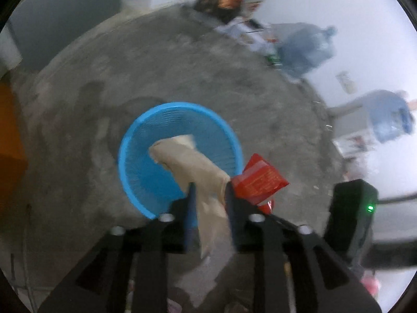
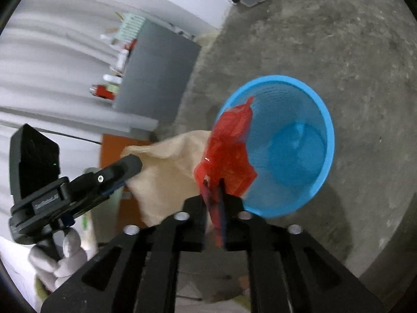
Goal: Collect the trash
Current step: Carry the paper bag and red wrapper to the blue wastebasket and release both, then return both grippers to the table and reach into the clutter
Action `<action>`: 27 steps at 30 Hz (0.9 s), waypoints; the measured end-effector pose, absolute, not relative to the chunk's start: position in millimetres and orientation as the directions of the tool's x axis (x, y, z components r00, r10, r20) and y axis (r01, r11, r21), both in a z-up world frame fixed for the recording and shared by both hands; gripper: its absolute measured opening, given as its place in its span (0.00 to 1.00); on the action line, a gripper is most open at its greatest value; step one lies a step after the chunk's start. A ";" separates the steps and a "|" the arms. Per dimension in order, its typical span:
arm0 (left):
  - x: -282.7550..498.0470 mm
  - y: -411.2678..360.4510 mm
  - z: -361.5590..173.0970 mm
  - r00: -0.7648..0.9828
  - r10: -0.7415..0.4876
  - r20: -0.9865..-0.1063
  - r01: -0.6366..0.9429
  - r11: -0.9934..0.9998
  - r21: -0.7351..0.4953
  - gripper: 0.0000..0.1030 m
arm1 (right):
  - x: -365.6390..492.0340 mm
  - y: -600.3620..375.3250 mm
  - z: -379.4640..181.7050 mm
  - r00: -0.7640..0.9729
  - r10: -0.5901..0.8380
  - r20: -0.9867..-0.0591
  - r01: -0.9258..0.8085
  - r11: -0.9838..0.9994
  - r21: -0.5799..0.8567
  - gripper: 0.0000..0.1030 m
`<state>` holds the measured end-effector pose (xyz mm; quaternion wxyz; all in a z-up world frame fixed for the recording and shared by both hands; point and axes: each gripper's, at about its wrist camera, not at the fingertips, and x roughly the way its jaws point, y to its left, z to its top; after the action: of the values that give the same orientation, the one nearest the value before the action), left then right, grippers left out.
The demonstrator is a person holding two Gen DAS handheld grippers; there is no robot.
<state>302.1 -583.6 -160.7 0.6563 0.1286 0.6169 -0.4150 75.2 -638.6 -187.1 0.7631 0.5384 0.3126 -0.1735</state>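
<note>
Basket [image 1: 135, 140] mouth lies straight ahead, below both our tongs. Our left tongs [image 1: 208, 191] hold brown paper [image 1: 192, 164], its long axis reaching over the rim; our right tongs [image 2: 212, 187] pinch the red wrapper [image 2: 229, 143] just beside it.

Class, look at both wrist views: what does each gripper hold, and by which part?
The left gripper has a crumpled beige paper bag between its jaws, near its lower middle. The right gripper has a red plastic wrapper by its bottom edge, above the blue mesh basket.

Blue basket [image 1: 135, 161] stands on grey concrete floor [image 1: 78, 120].
</note>
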 end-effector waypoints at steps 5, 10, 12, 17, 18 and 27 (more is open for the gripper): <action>302.8 -584.5 -168.4 -0.080 -0.391 -0.917 0.693 0.640 -0.333 0.41 | 86.6 -646.2 -203.6 0.683 0.042 -0.729 0.653 0.411 0.636 0.43; 293.1 -577.3 -144.6 -0.070 -0.416 -0.906 0.728 0.600 -0.332 0.42 | 93.4 -643.7 -197.0 0.652 0.009 -0.758 0.657 0.491 0.571 0.46; 291.7 -575.7 -130.6 -0.060 -0.430 -0.901 0.739 0.587 -0.330 0.42 | 95.2 -641.0 -193.4 0.647 0.000 -0.763 0.654 0.515 0.554 0.49; 289.4 -548.1 -78.5 -0.017 -0.470 -0.883 0.767 0.560 -0.313 0.42 | 101.2 -642.7 -187.8 0.622 -0.025 -0.782 0.665 0.544 0.512 0.52; 289.0 -539.3 -67.5 -0.013 -0.478 -0.878 0.767 0.558 -0.315 0.42 | 98.7 -641.8 -183.5 0.628 -0.031 -0.778 0.665 0.541 0.515 0.52; 264.4 -365.4 70.0 0.137 -0.587 -0.798 0.790 0.551 -0.270 0.42 | 49.1 -574.2 -92.1 0.766 -0.028 -0.643 0.500 0.654 0.568 0.57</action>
<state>264.4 -365.4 70.0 0.7460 0.1083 0.4678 -0.4613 49.1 -574.2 -92.1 0.8564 0.3866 0.3056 -0.1542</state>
